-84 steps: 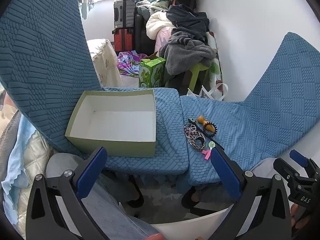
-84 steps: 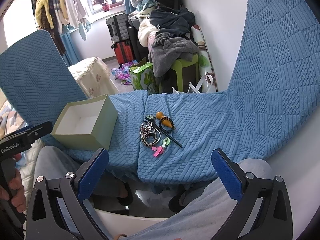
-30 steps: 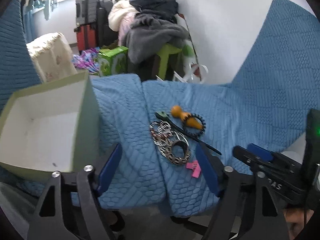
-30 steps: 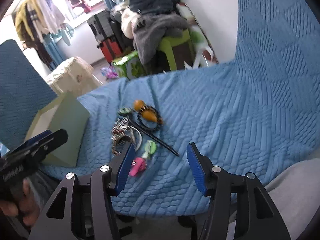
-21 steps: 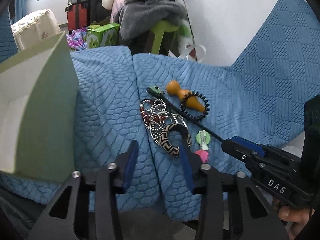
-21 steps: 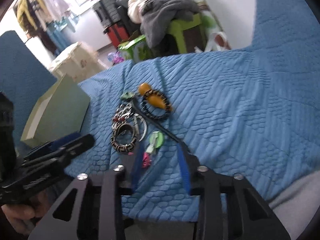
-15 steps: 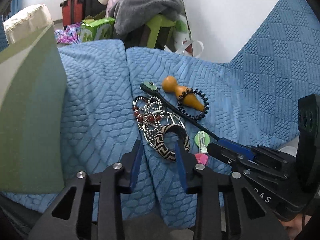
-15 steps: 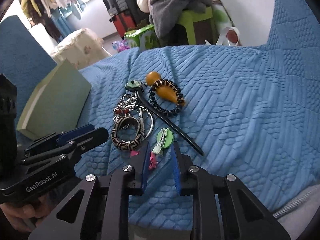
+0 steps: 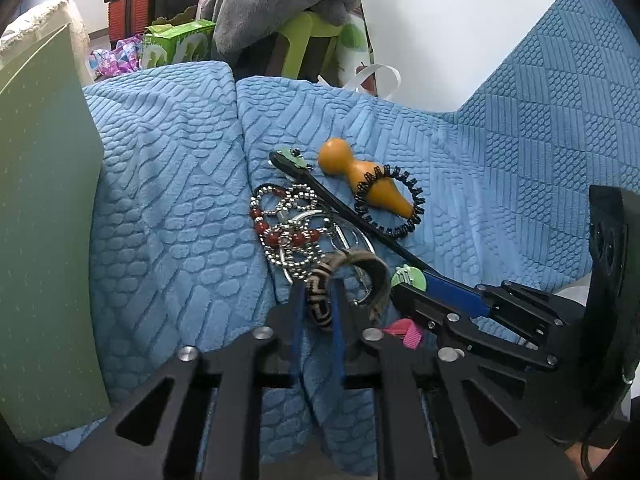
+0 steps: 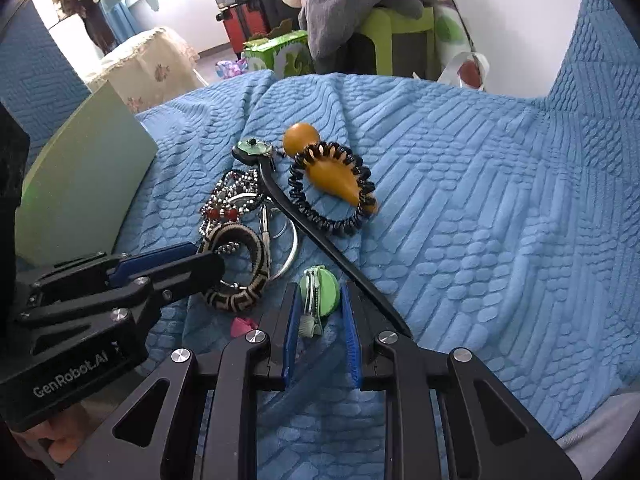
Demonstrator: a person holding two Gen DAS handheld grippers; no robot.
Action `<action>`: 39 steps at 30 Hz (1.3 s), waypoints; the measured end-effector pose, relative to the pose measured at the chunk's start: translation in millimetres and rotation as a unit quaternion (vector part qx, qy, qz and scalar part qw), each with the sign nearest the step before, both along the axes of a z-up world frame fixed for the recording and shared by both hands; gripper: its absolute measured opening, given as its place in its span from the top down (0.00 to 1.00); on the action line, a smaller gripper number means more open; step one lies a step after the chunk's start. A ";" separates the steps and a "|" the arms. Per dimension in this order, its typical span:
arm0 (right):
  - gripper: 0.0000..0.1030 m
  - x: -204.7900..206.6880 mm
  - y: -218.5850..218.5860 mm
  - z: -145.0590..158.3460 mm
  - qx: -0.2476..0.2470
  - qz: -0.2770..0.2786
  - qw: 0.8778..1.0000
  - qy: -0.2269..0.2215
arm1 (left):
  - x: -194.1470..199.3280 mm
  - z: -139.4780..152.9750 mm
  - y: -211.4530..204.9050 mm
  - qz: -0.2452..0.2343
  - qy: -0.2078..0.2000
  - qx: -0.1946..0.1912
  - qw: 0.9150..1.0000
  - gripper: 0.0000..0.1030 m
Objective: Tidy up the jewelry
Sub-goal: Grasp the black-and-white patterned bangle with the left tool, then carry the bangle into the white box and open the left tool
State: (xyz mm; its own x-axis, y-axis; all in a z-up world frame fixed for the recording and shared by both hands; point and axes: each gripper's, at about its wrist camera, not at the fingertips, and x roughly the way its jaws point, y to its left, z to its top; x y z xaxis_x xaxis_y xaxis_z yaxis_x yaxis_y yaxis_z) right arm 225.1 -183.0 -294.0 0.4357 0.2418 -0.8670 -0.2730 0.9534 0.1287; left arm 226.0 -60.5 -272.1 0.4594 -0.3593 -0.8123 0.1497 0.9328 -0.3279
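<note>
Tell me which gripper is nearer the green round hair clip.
Right. The right gripper has the green round hair clip between its fingers; the left gripper is off to the side, closing around the patterned bangle.

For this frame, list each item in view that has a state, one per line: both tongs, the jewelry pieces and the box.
left tongs: closing on the patterned bangle, pads at its rim.
right tongs: nearly shut around the green hair clip.
pink clip: lying loose, partly hidden.
black hair stick: lying flat, untouched.
coiled black hair tie: looped around the orange gourd charm.
beaded bracelets: tangled in a heap.
green box: on the blue cover; inside not visible.
</note>
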 end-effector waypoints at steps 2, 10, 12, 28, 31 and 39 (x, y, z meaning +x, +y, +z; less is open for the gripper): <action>0.84 -0.6 0.7 0.1 0.001 -0.005 1.000 0.001 | -0.8 -0.4 1.4 0.000 0.000 0.002 1.000 0.91; 0.87 -5.9 -15.9 17.1 0.039 -0.041 0.998 0.012 | -11.8 15.2 8.7 -0.005 -0.016 -0.020 1.000 0.92; 0.87 -7.8 -20.2 24.8 0.050 -0.049 0.997 0.015 | -15.6 22.5 9.9 -0.008 -0.023 -0.020 1.000 0.92; 0.87 -11.1 -7.8 159.5 0.062 -0.013 0.998 -0.025 | -26.8 130.1 54.6 0.041 -0.035 -0.023 0.998 0.92; 0.87 -11.8 3.7 184.0 0.064 -0.008 0.997 -0.037 | -25.9 150.8 71.0 0.057 -0.040 -0.020 0.997 0.92; 0.87 1.9 45.6 230.1 0.083 -0.004 0.996 -0.020 | -37.8 194.1 123.1 0.093 -0.054 -0.004 0.994 0.92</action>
State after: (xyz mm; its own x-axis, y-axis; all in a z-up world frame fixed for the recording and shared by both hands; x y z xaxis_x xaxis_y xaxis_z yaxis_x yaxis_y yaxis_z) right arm 227.0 -137.4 -63.9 0.4718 0.3765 -0.7973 -0.2743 0.9220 0.2731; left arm 188.1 62.6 -78.0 0.6023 -0.2661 -0.7526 0.0089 0.9450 -0.3270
